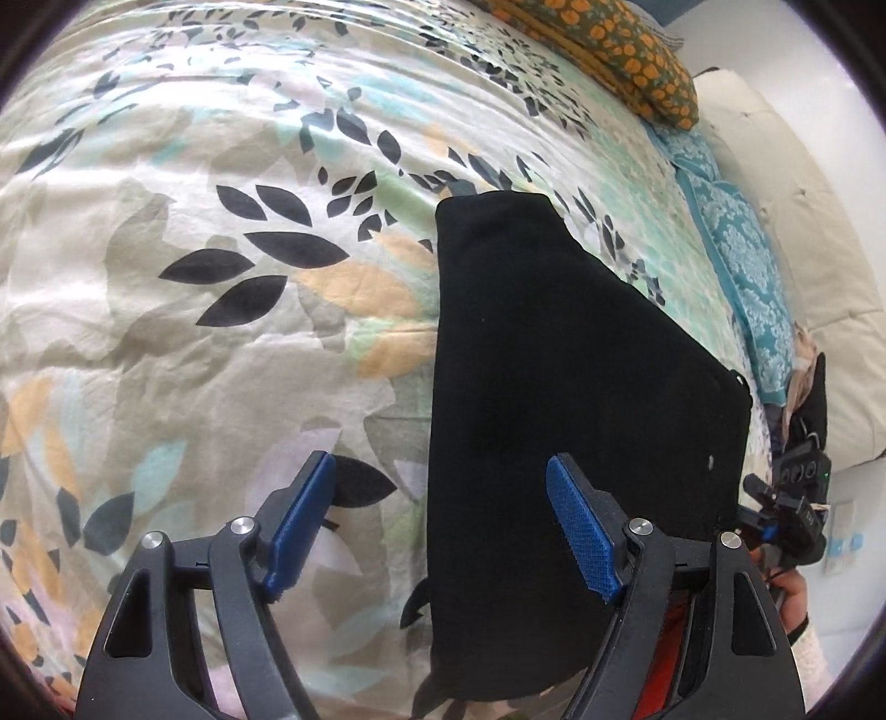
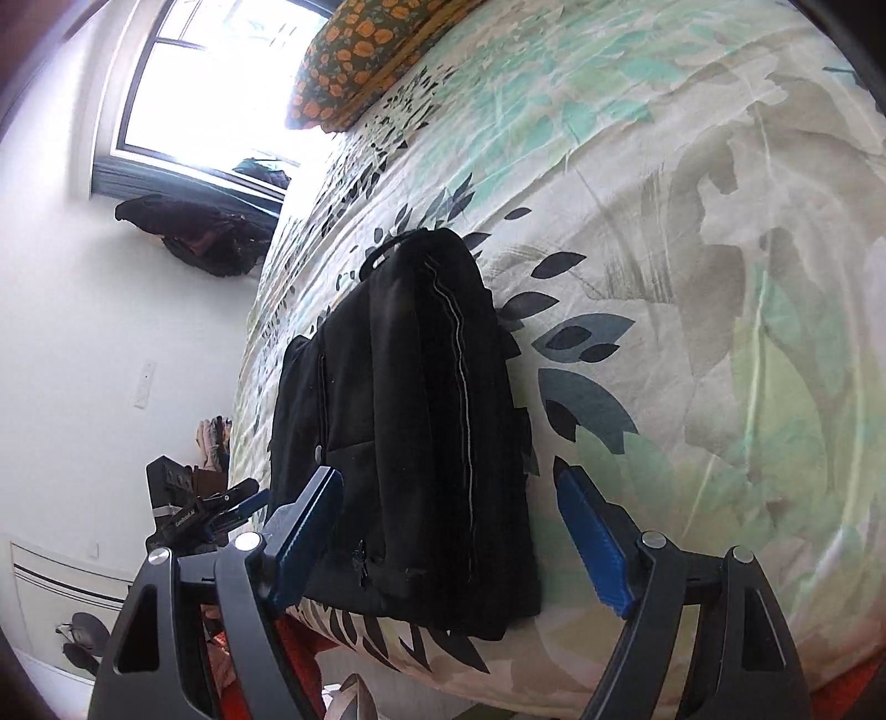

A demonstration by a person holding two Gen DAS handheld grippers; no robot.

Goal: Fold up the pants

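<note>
Though folded — pants (image 2: 410, 421) near bed edge (image 2: 387, 648)

Left tongs (image 1: 440, 482): jaws spread wide, blue ridged pads (image 1: 581, 531) apart, nothing clamped between them. Right tongs (image 2: 448, 498): jaws likewise spread wide, blue pads (image 2: 592, 540) apart, holding nothing. Right tongs also visible at right edge of left wrist view (image 1: 786, 507), held by person's hand (image 1: 792, 598).

One pants (image 1: 581, 399) (black, folded), two pillows (image 1: 620, 50), one bedspread (image 1: 194, 249).
</note>
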